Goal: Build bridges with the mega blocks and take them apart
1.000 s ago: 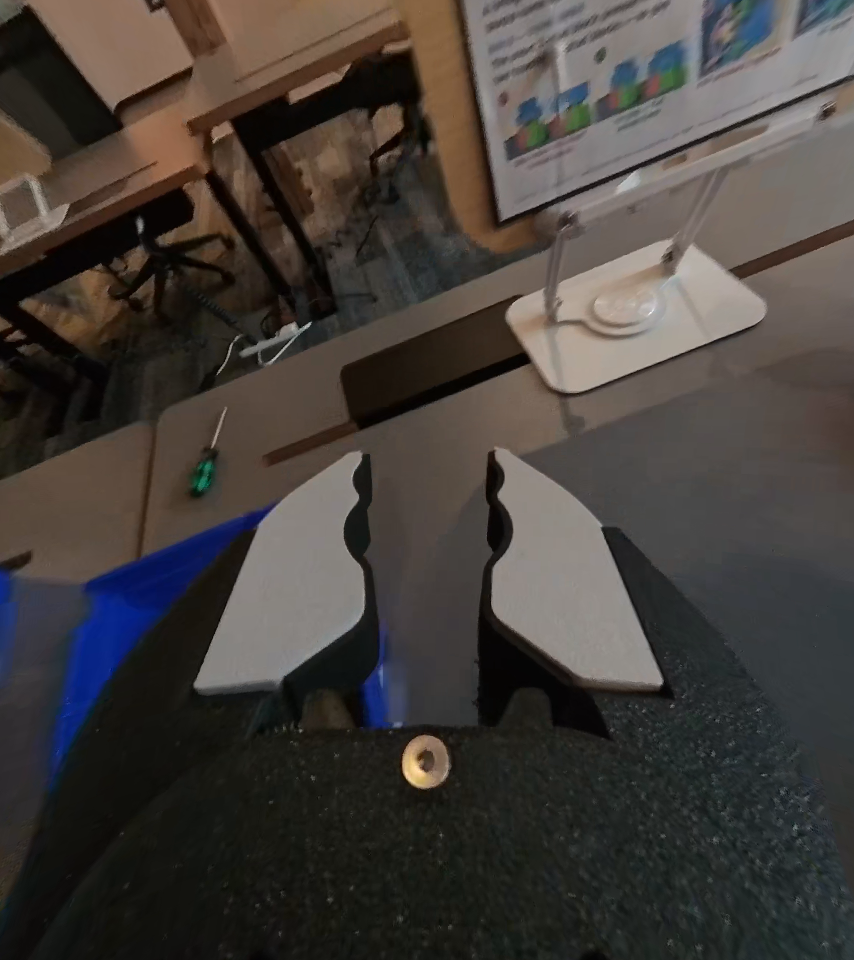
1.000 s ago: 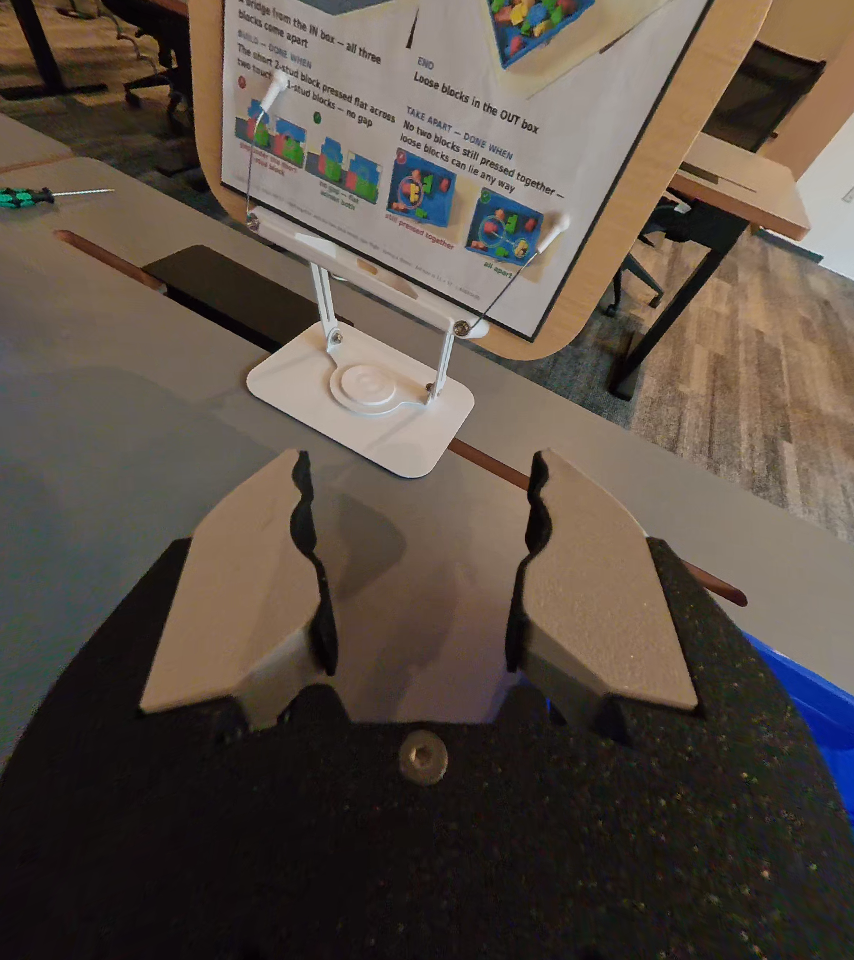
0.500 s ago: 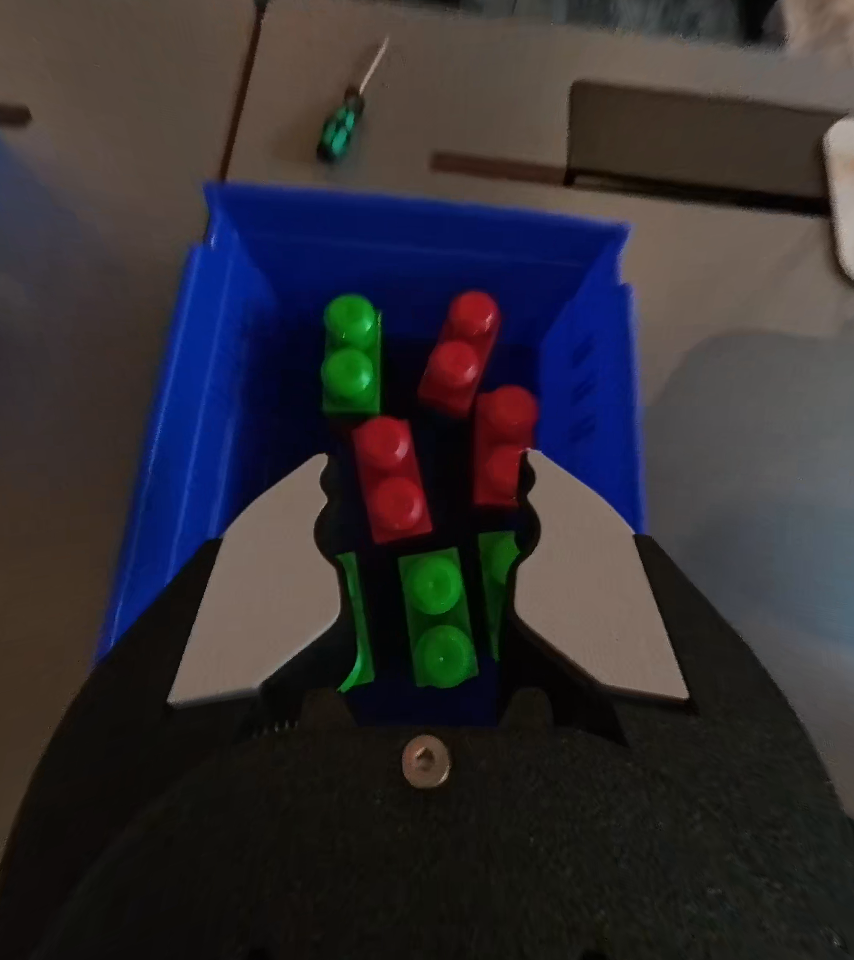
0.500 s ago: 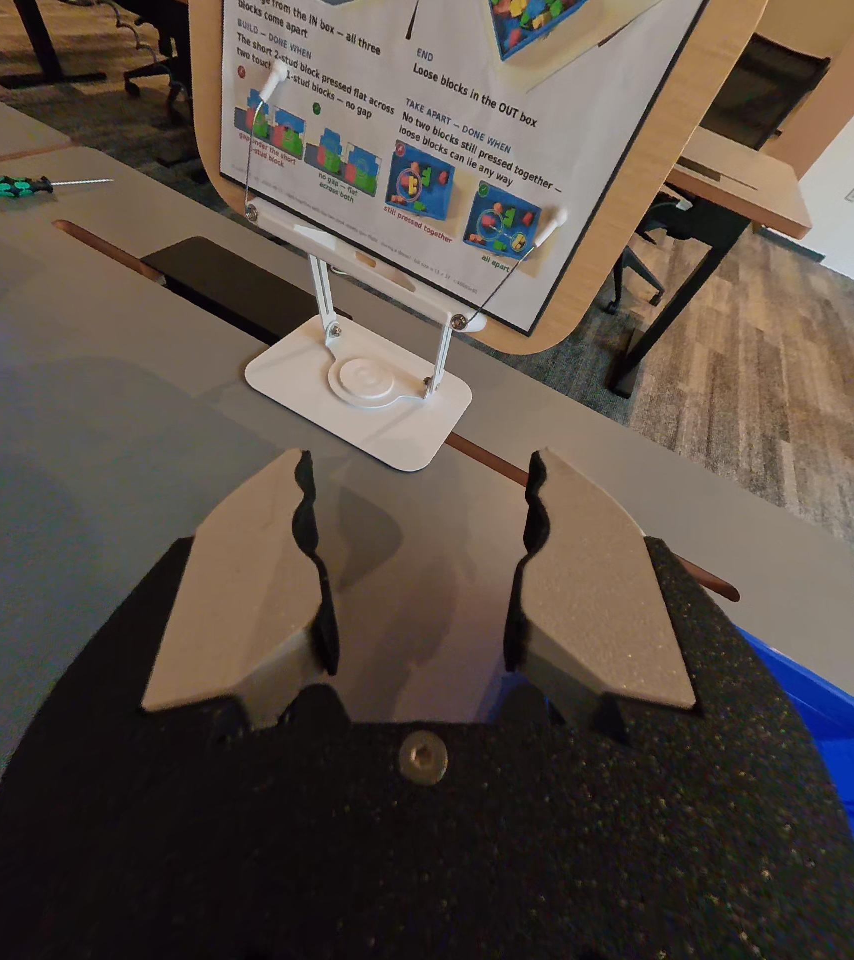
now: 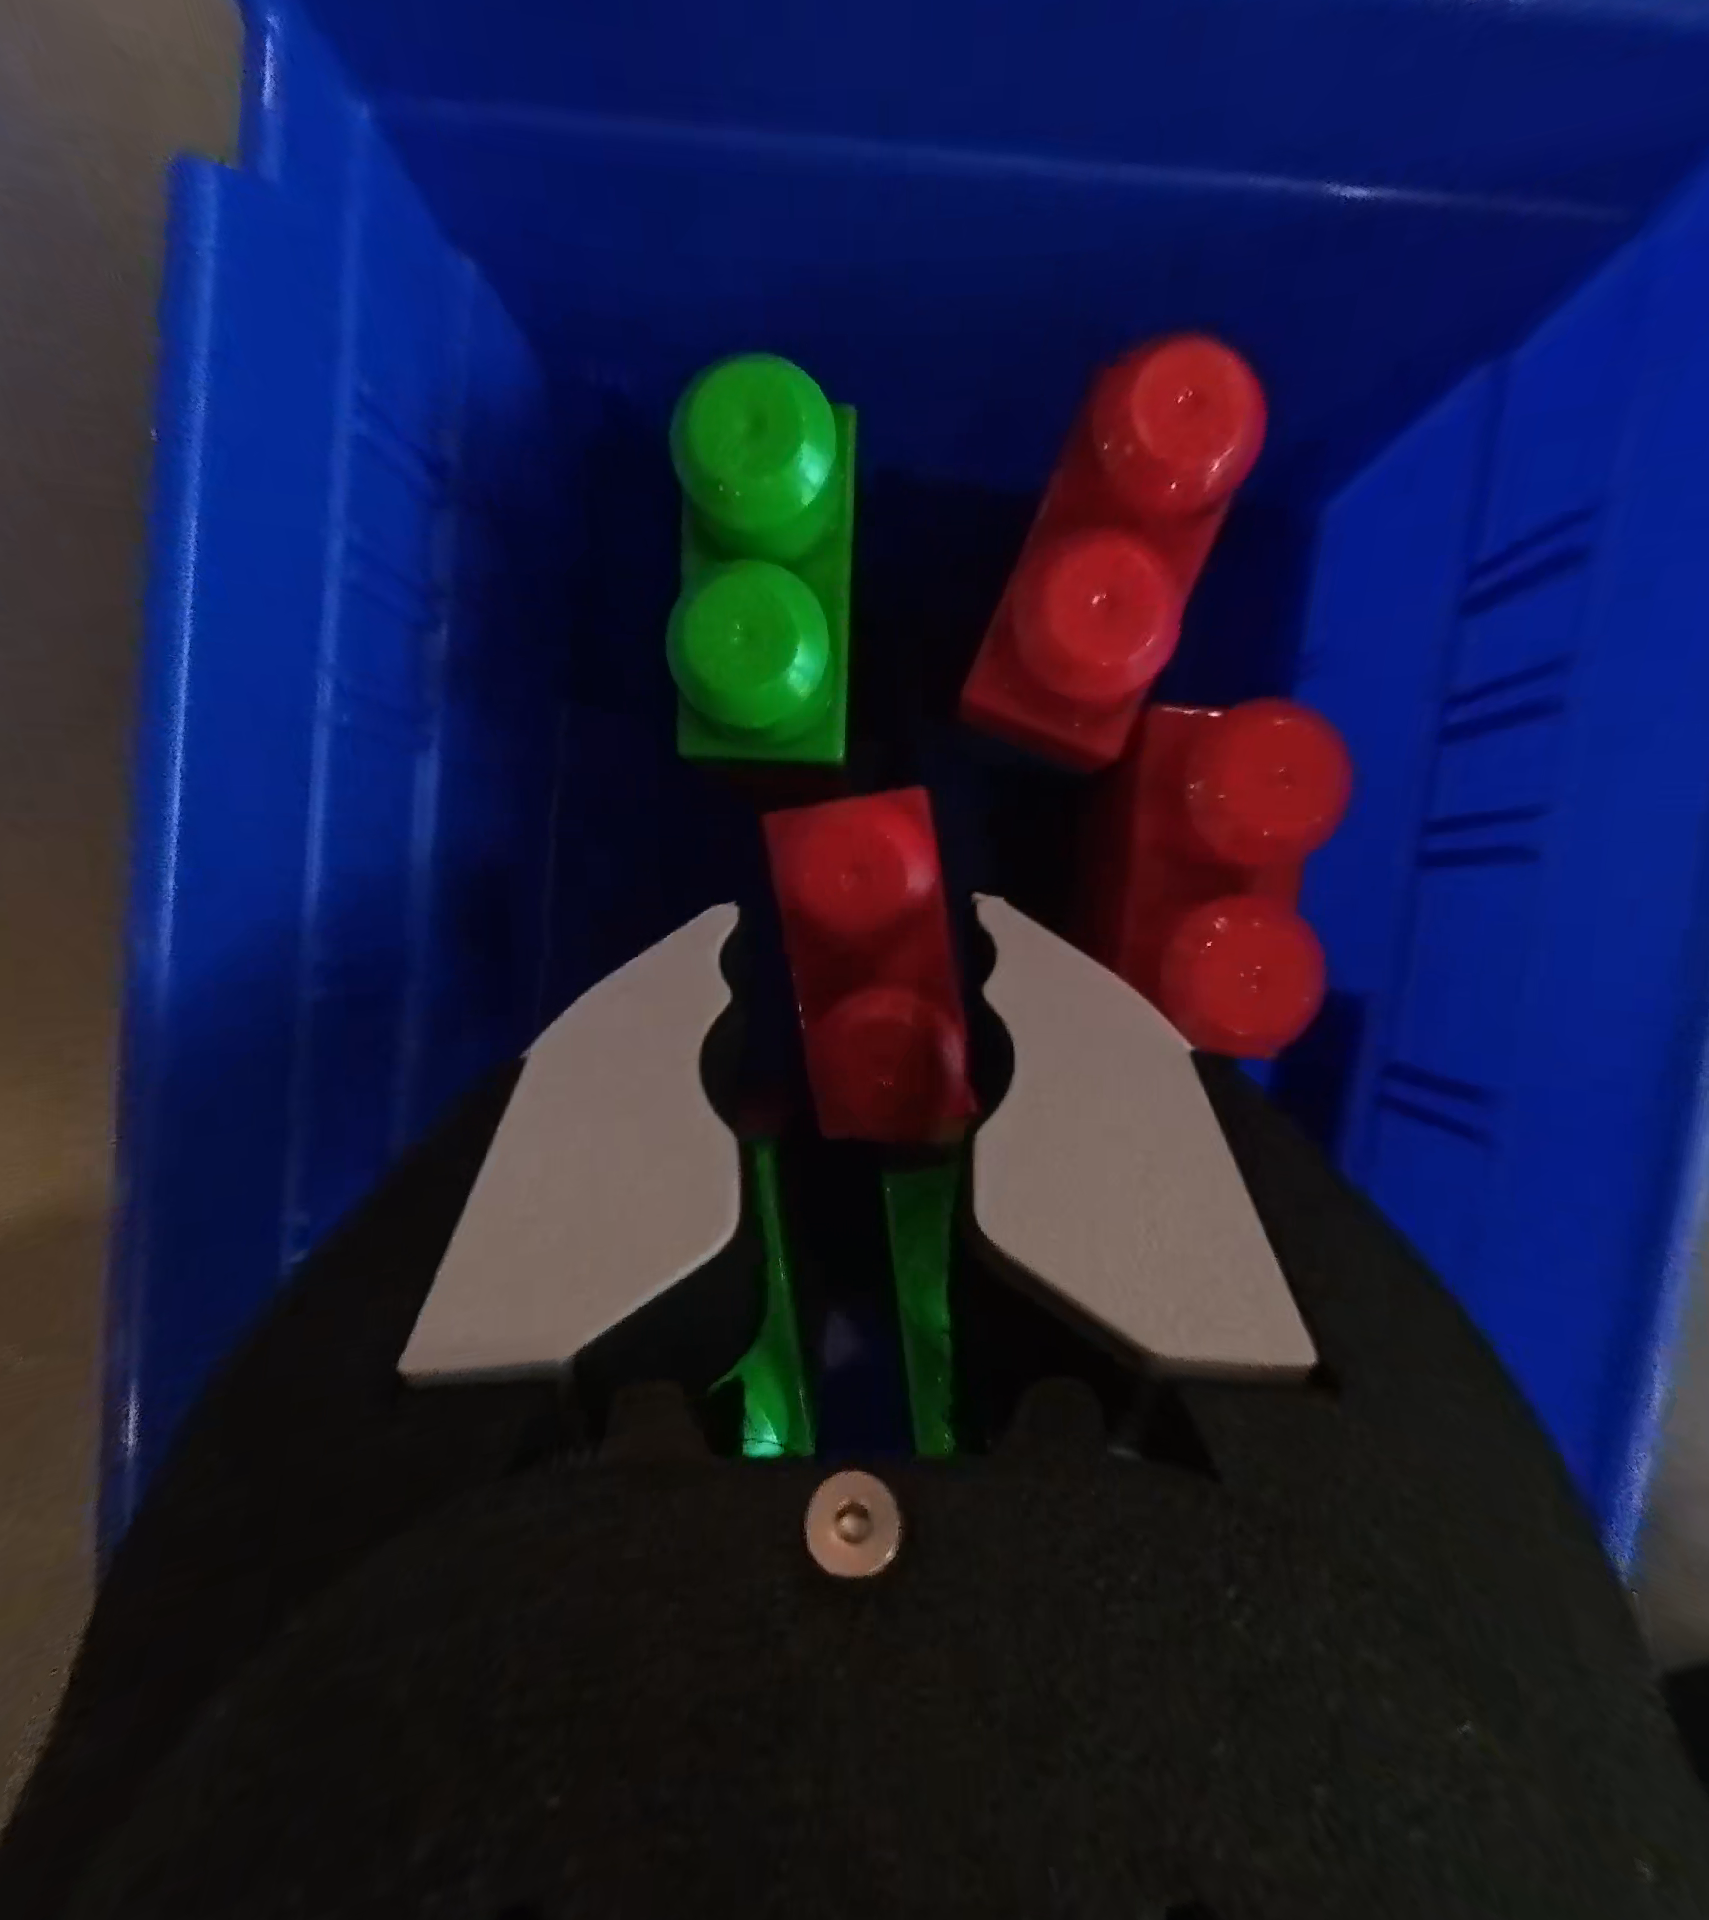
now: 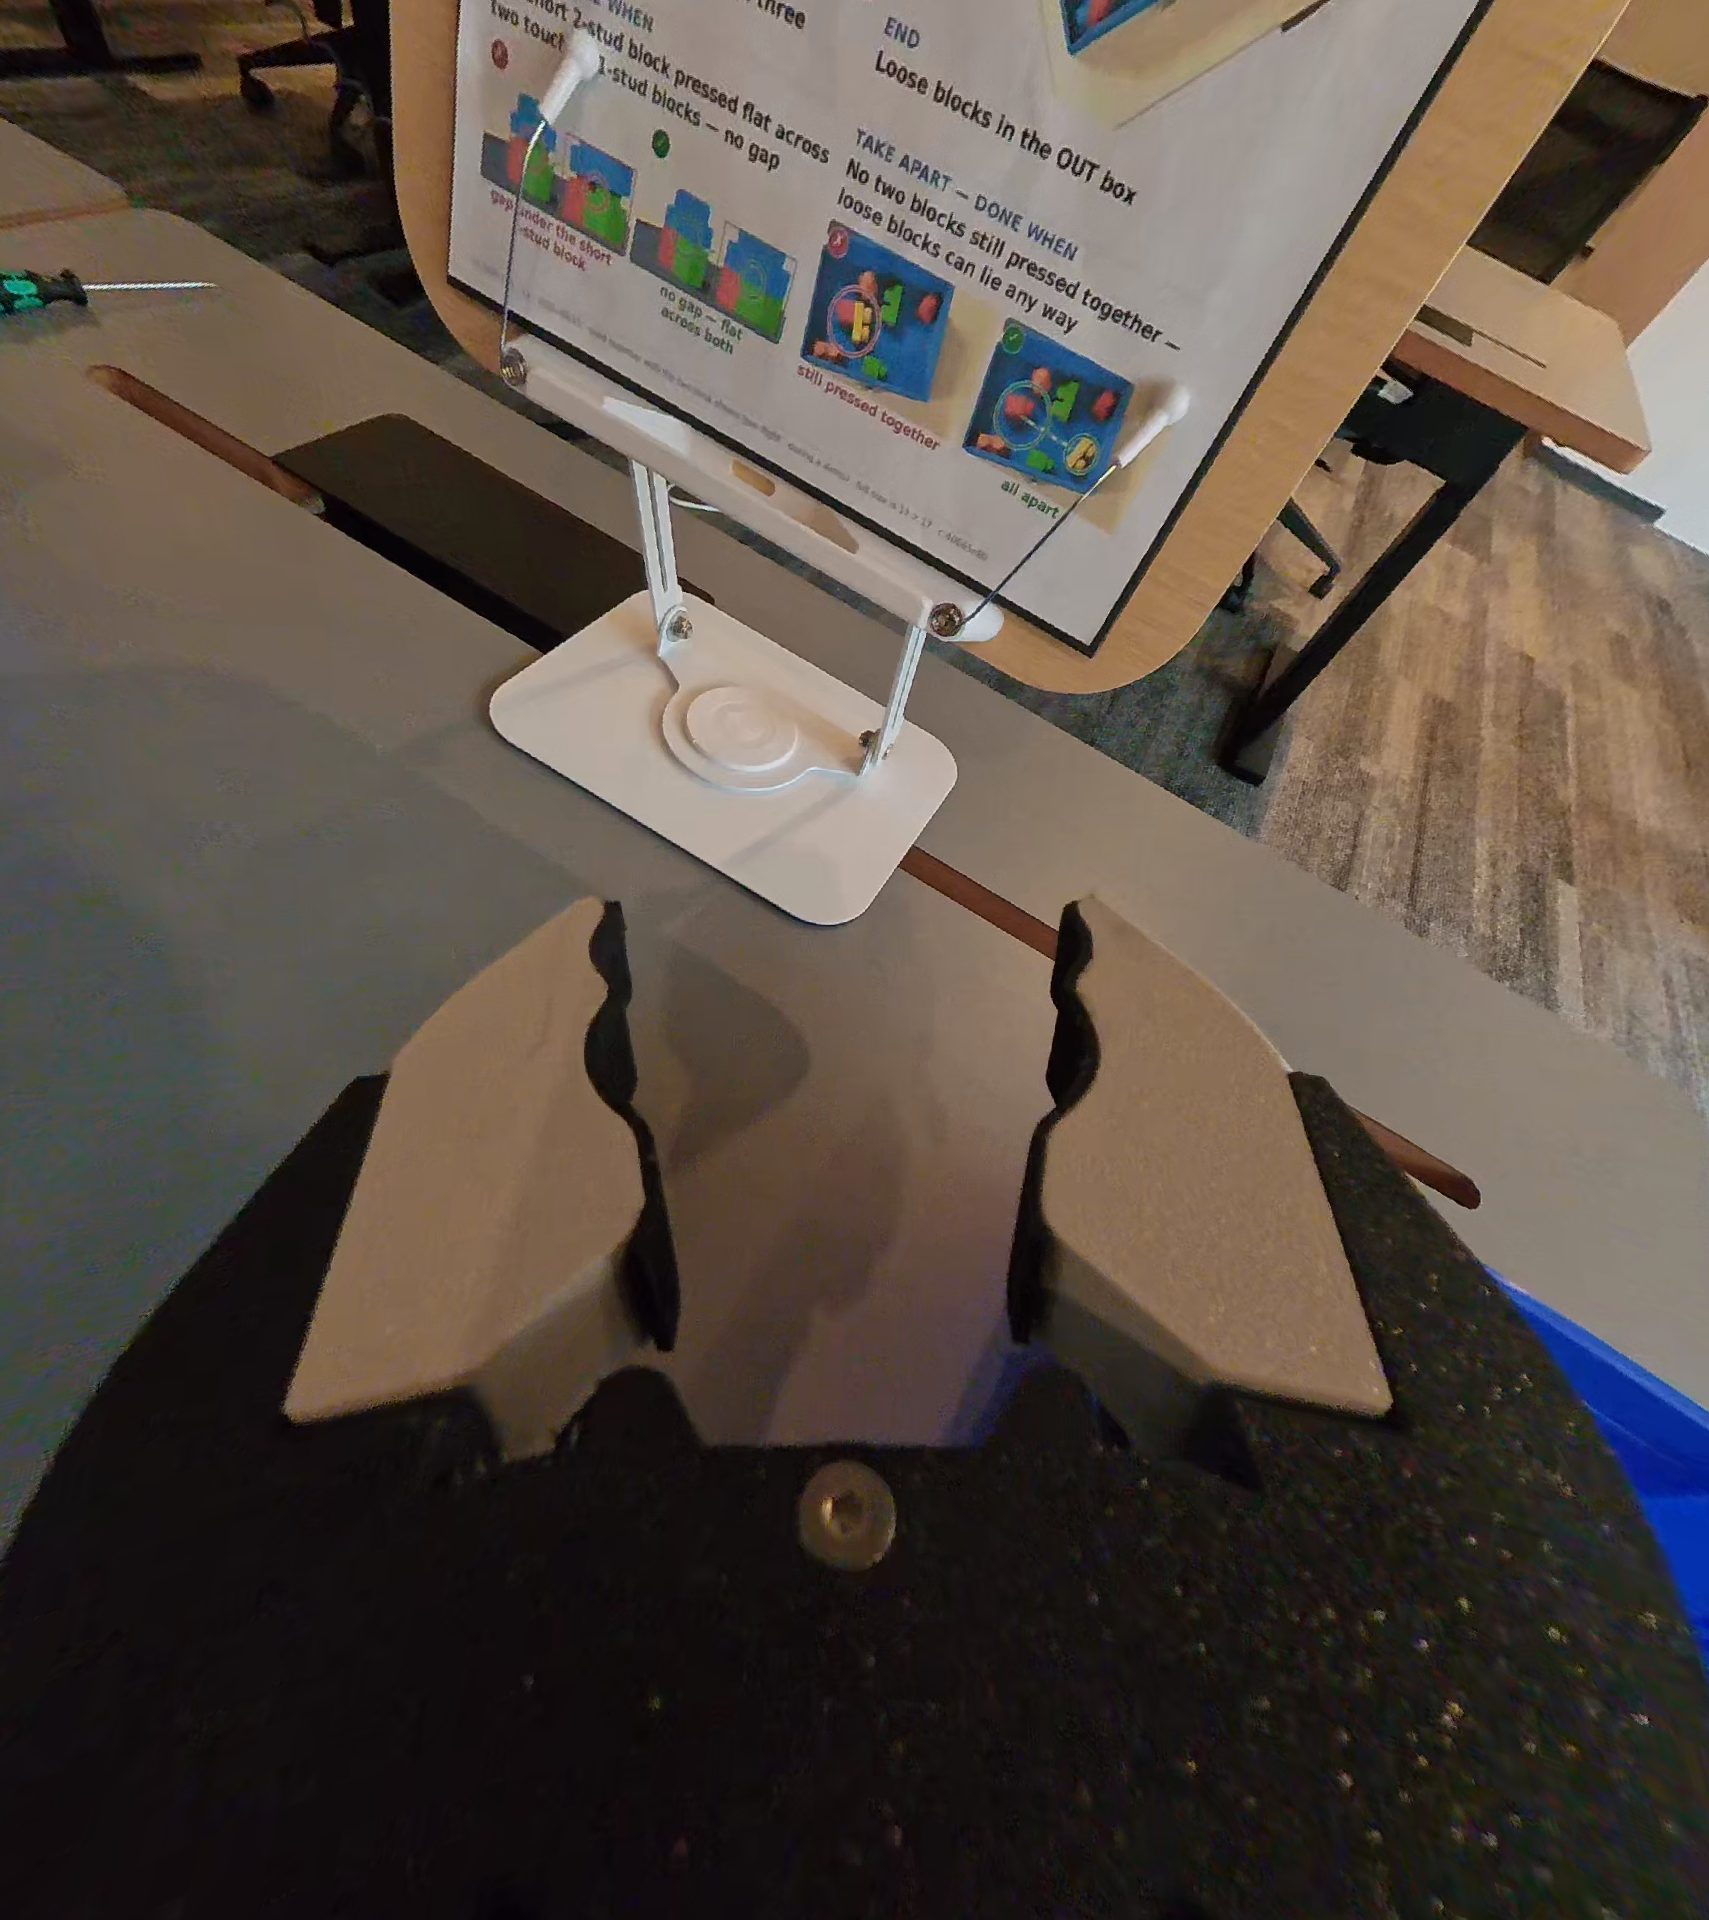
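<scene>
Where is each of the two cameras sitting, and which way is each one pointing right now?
Left wrist view: sits on the left gripper, looking down into the blue bin; its open fingers straddle a red block.
Right wrist view: sits on the right gripper, looking forward across the grey table at a white stand holding an instruction sheet; its fingers are open and empty.
Shared: I see nothing that clearly appears in both.
</scene>
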